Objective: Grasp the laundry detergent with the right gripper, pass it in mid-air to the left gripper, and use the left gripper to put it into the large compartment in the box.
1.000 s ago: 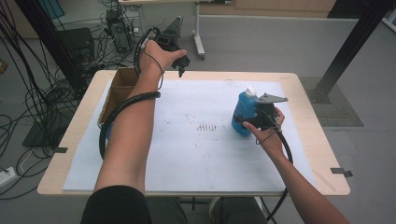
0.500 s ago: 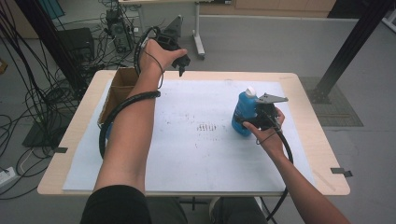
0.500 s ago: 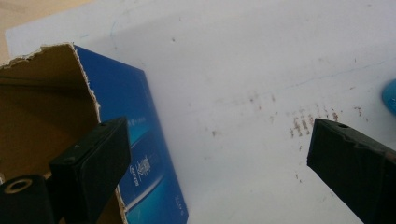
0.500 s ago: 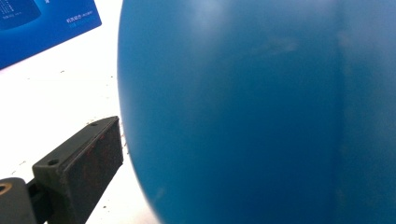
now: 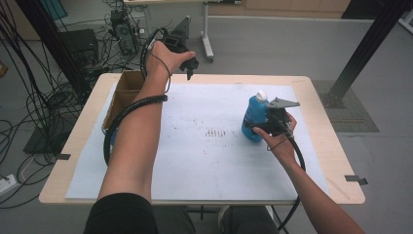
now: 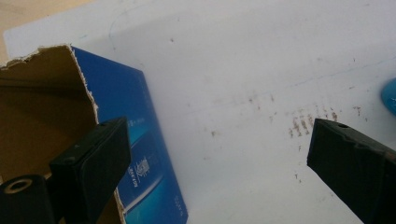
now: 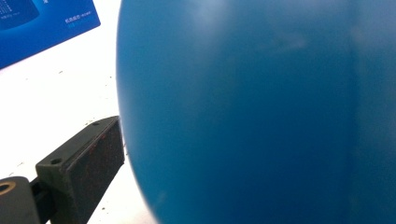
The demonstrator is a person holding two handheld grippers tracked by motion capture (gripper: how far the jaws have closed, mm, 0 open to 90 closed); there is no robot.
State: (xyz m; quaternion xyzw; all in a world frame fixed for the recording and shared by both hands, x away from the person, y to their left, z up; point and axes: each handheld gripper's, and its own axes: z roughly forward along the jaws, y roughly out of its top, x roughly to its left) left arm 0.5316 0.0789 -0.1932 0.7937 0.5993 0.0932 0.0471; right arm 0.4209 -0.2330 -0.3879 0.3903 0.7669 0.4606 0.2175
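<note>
Your right gripper (image 5: 259,127) has its jaws closed around the blue bottle (image 5: 254,119), which stands upright on the white sheet (image 5: 209,151) well to the right of the cardboard box (image 5: 122,95). In the right gripper view the bottle's blue body (image 7: 261,112) presses against the one jaw that shows (the other is hidden behind the bottle), and the box's blue printed side (image 7: 42,28) lies off in the upper left corner. The bottle's white cap (image 5: 262,95) points up.

Your left gripper (image 5: 187,66) is raised over the far edge of the table (image 5: 73,146), just beyond the box's far right corner, and you hold it in your left hand (image 5: 163,56). Its jaws stand wide apart and hold nothing: in the left gripper view one jaw overlaps the box's torn brown rim (image 6: 56,84) and blue outer wall (image 6: 140,149), while the other hangs over the bare, speckled sheet (image 6: 243,74) to the box's right. A sliver of the bottle (image 6: 390,95) peeks in at that view's right edge.

The box sits at the sheet's far left corner, open at the top.
</note>
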